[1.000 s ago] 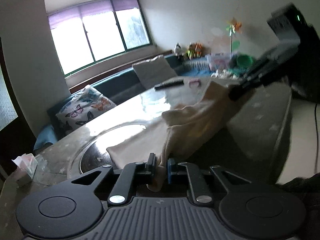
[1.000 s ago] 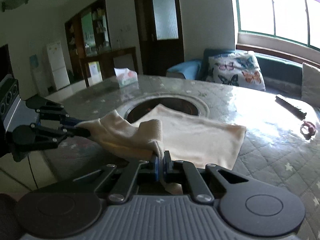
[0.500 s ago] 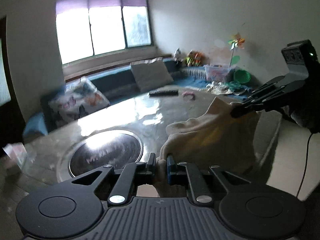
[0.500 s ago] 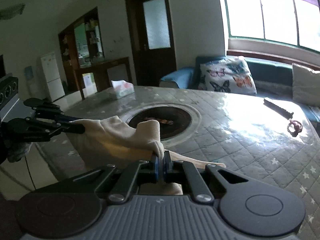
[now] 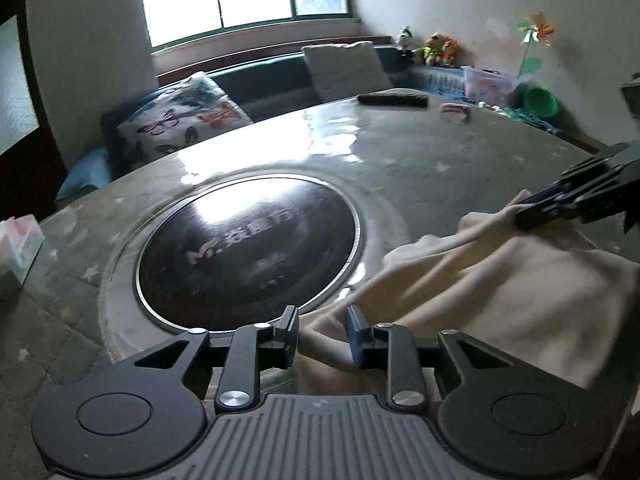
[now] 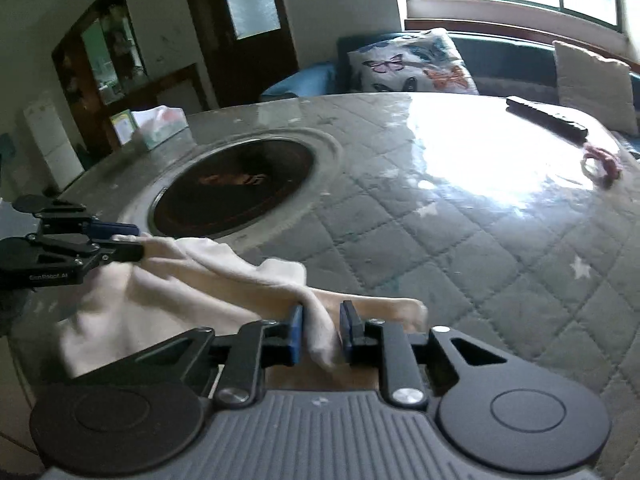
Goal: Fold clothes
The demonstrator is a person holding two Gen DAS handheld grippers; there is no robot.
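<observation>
Dark round plate (image 5: 248, 248) reads "Mr."; left tongs (image 6: 112, 240) read "GenRobot.AI".

The cream cloth (image 5: 520, 280) looks soft, matt and fleecy. The table (image 6: 460, 216) wears quilted fabric under a glossy clear cover (window glare shows), and its round inset (image 5: 248, 248) is smooth, dark and reflective.

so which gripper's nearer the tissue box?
Left. The left gripper sits on the tissue box side of the table; the right gripper is farther along the edge.
</observation>
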